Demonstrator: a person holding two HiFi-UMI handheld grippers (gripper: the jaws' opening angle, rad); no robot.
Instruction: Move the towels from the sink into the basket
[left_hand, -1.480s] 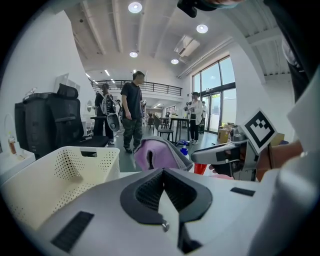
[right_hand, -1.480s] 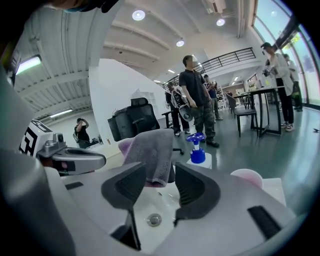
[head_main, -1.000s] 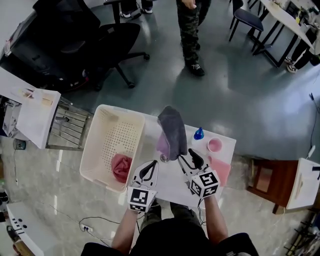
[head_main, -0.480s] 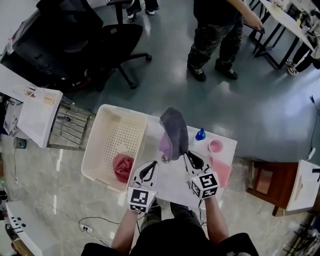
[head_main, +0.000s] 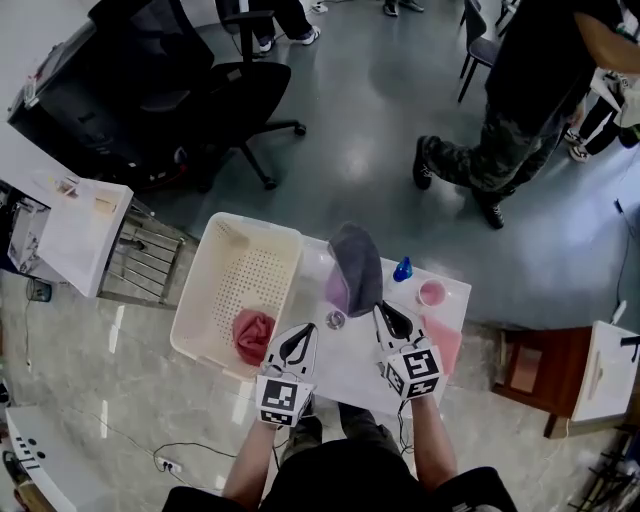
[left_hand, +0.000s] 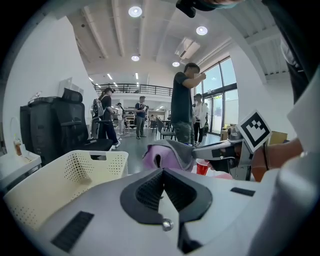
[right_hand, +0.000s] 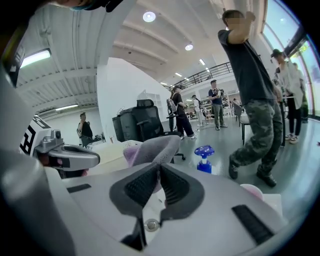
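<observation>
The basket (head_main: 245, 285), holding 1 towel (head_main: 254, 335), stands left of the sink (head_main: 345, 357), over which the 2nd towel (head_main: 357, 268) hangs.

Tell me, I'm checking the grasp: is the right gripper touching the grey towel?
Touching. The right gripper view shows it: the right gripper has just been closing its jaws, now pinching the grey towel between them.
</observation>
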